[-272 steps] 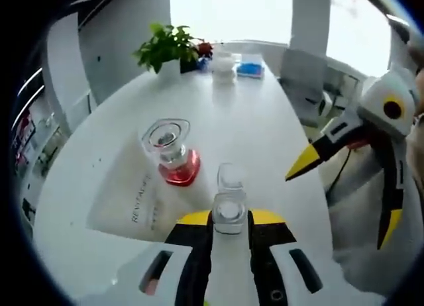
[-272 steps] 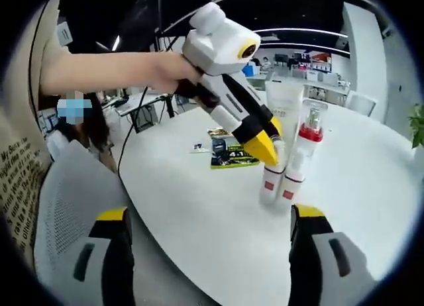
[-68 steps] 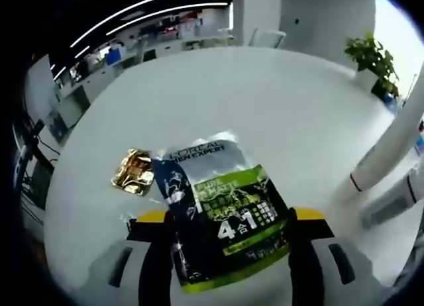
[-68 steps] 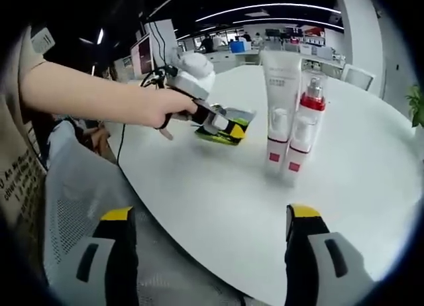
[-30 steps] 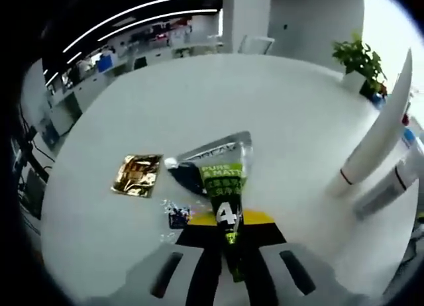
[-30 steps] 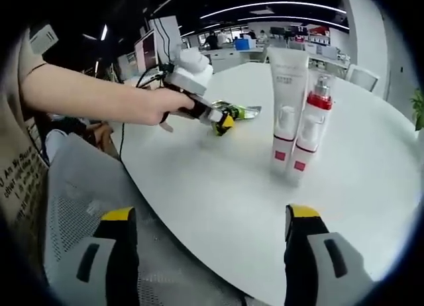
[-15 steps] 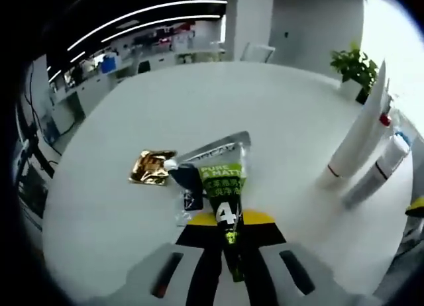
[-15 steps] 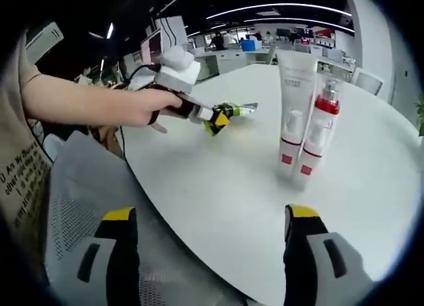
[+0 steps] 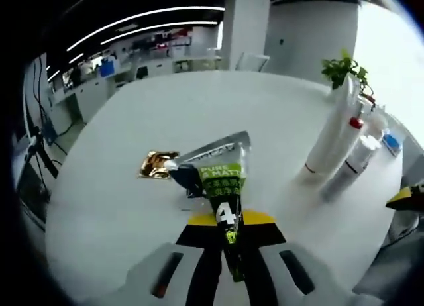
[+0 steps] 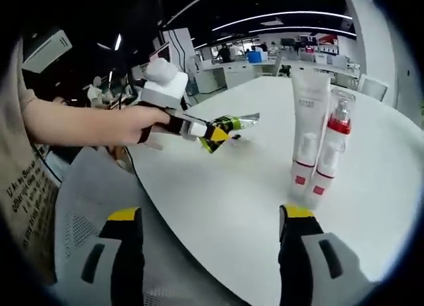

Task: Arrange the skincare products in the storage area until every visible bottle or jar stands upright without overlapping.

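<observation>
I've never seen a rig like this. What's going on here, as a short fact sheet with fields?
setting: round white table in an open office
left gripper: shut on a green and black sachet, held off the table
right gripper: open, holding nothing, near the table edge
standing upright: white tube, red-collared pump bottle, two small bottles in front of them
lying flat: gold sachet
background: potted plant
</observation>
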Available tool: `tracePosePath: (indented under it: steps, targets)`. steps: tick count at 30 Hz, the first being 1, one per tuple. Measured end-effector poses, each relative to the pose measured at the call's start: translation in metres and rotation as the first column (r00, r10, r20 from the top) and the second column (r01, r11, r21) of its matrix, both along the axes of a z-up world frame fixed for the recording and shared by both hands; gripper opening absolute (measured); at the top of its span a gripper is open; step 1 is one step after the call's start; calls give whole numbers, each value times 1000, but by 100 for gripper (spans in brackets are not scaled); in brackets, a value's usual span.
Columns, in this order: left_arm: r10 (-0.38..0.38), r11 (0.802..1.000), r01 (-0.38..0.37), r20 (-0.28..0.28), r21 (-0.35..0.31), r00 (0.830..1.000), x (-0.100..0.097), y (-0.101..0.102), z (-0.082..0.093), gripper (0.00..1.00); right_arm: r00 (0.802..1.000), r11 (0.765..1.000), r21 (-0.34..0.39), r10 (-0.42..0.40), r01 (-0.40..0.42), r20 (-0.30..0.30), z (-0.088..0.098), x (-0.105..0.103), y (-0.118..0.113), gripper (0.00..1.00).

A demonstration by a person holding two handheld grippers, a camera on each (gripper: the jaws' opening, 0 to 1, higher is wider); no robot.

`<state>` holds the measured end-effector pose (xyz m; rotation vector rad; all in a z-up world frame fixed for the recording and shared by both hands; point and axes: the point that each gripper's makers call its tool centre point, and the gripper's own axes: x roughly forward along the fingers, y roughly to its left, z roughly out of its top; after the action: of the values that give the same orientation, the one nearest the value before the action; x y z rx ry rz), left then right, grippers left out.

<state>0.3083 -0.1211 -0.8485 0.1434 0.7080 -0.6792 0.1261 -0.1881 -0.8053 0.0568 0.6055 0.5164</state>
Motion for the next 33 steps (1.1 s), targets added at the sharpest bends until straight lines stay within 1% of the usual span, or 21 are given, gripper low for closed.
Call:
tracePosePath:
  steps: [2,5,10,11,14,15,17,19,20,23,24,25,27,29,30,32,33]
  targets:
    - [-16,1000,16,10,-2,1000,-4,0,7,4,1000,1000,12,2,-2,20,6,2,3,84]
    - [-39,999,39,24,-24,999,-14,-1,20,4,999,999,34,-11,10,40,12,5,6,84]
    - [-83,996,84,54,-24,995,-27,1,36,4,998,998,61,-26,23,54,17,6,10,82]
    - [-91,995,93,57,-32,994,-30,2,41,4,998,998,63,-26,22,57,18,6,11,82]
    - [-112,992,115,78,-44,991,-37,4,52,4,998,997,79,-25,20,65,24,9,18,80]
    - [-116,992,120,81,-47,990,-40,5,55,4,997,996,91,-26,19,76,29,11,21,80]
    - [-128,990,134,109,-45,986,-43,9,64,4,995,994,108,-29,19,91,38,16,26,80]
    - [-134,989,141,117,-51,984,-47,12,71,4,993,991,133,-38,23,111,46,21,31,80]
    - [-144,987,152,137,-45,980,-49,14,76,4,993,990,136,-39,24,113,47,22,32,80]
    - [-173,983,181,171,-32,970,-56,18,85,4,990,985,170,-50,27,131,56,30,40,77]
    - [-176,982,185,171,-40,969,-59,19,87,4,990,985,172,-47,23,135,58,31,42,77]
    - [-185,978,198,168,-63,968,-64,19,91,4,989,984,175,-44,18,144,63,34,46,77]
    - [-193,975,209,172,-80,966,-68,22,96,4,987,983,186,-37,8,157,70,37,51,76]
    - [-206,967,229,178,-115,962,-75,25,104,4,983,975,221,-48,7,179,80,42,54,75]
    - [-204,964,229,171,-136,964,-78,26,106,4,981,972,237,-54,8,187,85,46,56,75]
    - [-219,958,246,174,-146,960,-84,31,112,4,978,964,265,-70,16,196,92,51,57,73]
    - [-221,957,247,169,-152,961,-85,33,114,4,977,959,282,-77,18,200,95,53,58,71]
